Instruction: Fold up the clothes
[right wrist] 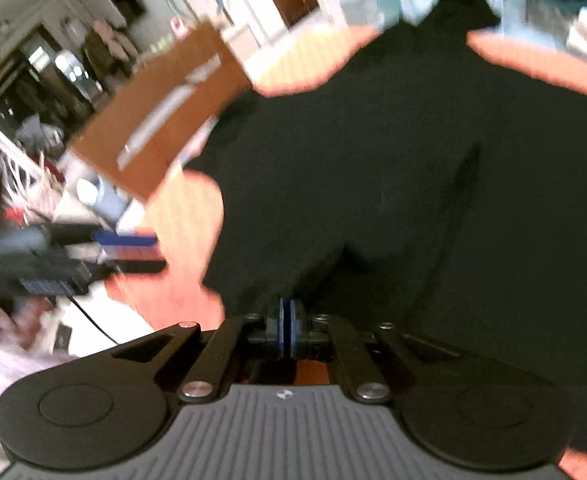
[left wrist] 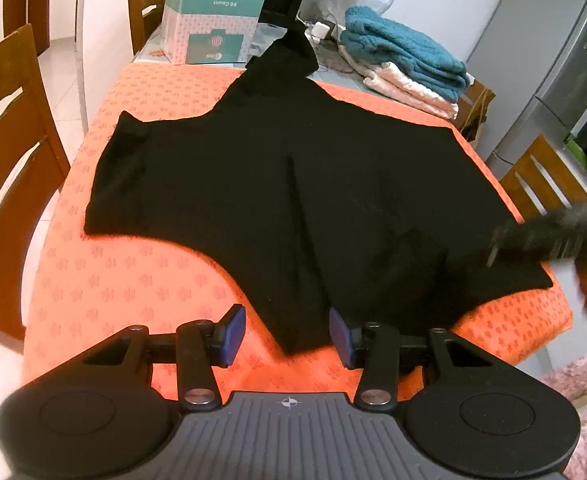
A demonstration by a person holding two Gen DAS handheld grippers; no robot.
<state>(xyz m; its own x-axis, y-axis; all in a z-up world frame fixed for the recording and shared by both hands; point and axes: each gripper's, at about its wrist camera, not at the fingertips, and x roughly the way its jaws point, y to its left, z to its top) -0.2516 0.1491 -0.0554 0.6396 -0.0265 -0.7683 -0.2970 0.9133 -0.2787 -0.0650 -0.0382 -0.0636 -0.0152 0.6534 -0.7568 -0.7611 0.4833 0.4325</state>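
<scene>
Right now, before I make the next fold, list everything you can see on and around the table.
black garment: one, black, spread across the tablecloth
tablecloth: one, orange, patterned, covering the table
folded clothes: one stack, teal on white, far right of table
boxes: two, teal and white, stacked at far edge
chairs: three, brown wood, around table
fridge: one, grey, far right
left gripper: open, at the garment's near tip
right gripper: closed on the garment's edge

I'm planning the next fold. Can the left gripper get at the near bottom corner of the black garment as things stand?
Probably yes: the left gripper is open, the black garment has its near corner lying between its fingers on the orange tablecloth, with nothing lying between.
</scene>
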